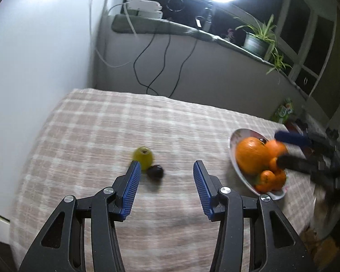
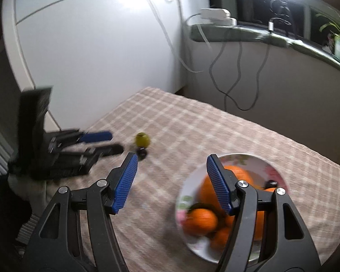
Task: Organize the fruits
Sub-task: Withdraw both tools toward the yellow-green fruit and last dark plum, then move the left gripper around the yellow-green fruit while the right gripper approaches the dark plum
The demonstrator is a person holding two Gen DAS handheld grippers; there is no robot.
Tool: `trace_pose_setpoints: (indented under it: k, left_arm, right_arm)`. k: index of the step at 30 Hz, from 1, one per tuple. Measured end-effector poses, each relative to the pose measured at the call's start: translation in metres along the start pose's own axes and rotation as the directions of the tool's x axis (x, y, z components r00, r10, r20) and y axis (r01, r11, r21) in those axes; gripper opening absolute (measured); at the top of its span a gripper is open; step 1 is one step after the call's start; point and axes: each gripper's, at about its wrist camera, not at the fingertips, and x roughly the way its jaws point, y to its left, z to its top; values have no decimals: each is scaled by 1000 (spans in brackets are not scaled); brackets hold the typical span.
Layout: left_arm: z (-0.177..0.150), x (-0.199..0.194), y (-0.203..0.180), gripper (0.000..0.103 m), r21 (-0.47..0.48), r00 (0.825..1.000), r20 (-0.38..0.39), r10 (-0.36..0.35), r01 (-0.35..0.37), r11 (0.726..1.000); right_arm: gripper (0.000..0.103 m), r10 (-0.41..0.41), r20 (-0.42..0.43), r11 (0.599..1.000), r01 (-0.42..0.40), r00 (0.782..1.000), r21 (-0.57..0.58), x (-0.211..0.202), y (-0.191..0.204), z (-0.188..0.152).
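A soft checked cloth (image 1: 124, 122) covers the table. A round green fruit (image 1: 143, 157) and a small dark one (image 1: 155, 171) touch, just ahead of the left gripper (image 1: 166, 170), open and empty. Smooth oranges (image 1: 251, 155) fill a flowery plate (image 2: 217, 257) under the right gripper (image 2: 172, 165), also open and empty.

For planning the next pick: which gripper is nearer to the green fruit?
Left. The left gripper hovers just short of the green fruit; the right gripper is over the plate, well apart from it.
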Motion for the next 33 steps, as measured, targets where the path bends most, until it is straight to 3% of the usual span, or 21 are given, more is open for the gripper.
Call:
trace_pose_setpoints:
  k: [3, 5, 10, 14, 30, 33]
  left_arm:
    - [3, 5, 12, 41, -15, 1000, -13, -8, 8, 1000]
    - [4, 9, 20, 38, -27, 999, -25, -27, 26, 999]
    - [5, 24, 25, 38, -18, 997, -63, -54, 53, 998]
    - [7, 36, 29, 38, -24, 993, -87, -75, 73, 997]
    - [13, 71, 43, 38, -10, 985, -145, -93, 92, 996]
    - [15, 76, 45, 29, -12, 984, -151, -94, 94, 996]
  right_arm:
    - [66, 22, -22, 999, -23, 1000, -26, 14, 20, -6]
    - [59, 41, -42, 999, -42, 998, -26, 25, 29, -8]
    - [55, 68, -80, 998, -68, 995, 6, 52, 40, -13]
    - [42, 64, -122, 998, -62, 990, 23, 74, 47, -16]
    - [42, 25, -183, 998, -14, 983, 63, 118, 44, -13]
    - [42, 15, -188, 997, -1, 982, 71, 125, 43, -10]
